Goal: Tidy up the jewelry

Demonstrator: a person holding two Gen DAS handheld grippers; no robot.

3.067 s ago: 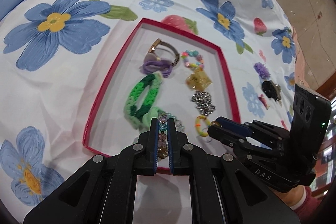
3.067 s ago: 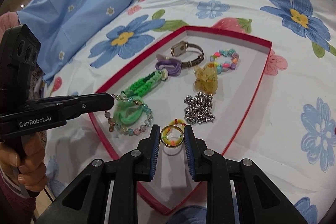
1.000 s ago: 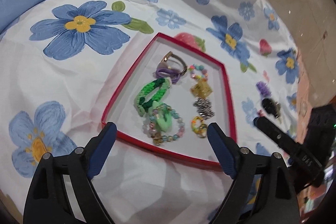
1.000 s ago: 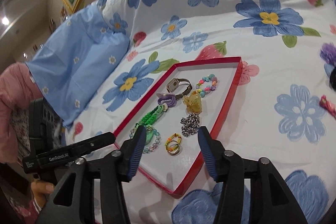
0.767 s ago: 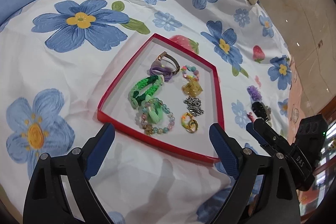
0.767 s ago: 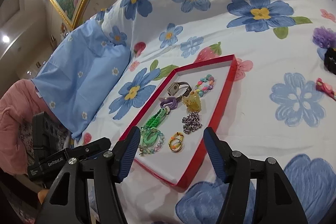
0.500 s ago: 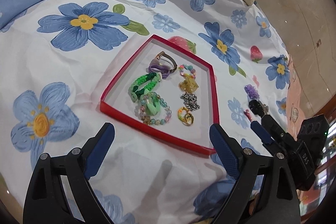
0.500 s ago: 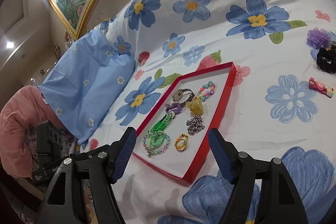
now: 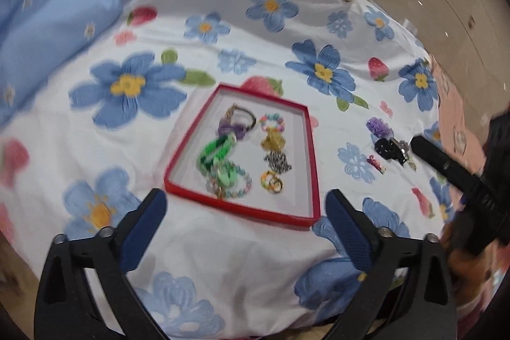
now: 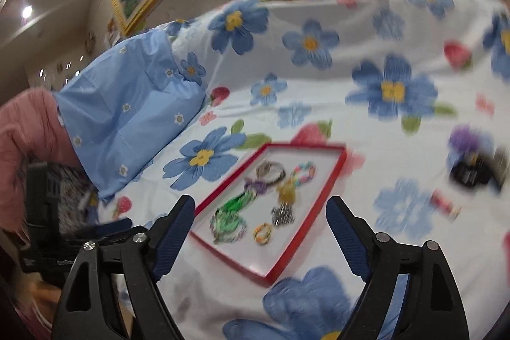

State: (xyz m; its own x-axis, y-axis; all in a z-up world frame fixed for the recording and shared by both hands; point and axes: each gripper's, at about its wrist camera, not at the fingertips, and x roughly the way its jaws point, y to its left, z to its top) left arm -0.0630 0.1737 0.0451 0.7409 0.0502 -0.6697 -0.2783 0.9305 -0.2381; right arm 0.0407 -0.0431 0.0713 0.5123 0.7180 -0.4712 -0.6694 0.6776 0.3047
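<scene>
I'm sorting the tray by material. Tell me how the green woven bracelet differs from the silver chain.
The green woven bracelet is bright green braided cord; the silver chain is grey metal links. The bracelet lies stretched out as a long loop in the left column of the red tray; the chain sits bunched in a small heap in the right column. The bracelet overlaps the beaded bracelet; the chain lies clear of it. Both rest inside the tray, ungripped.
</scene>
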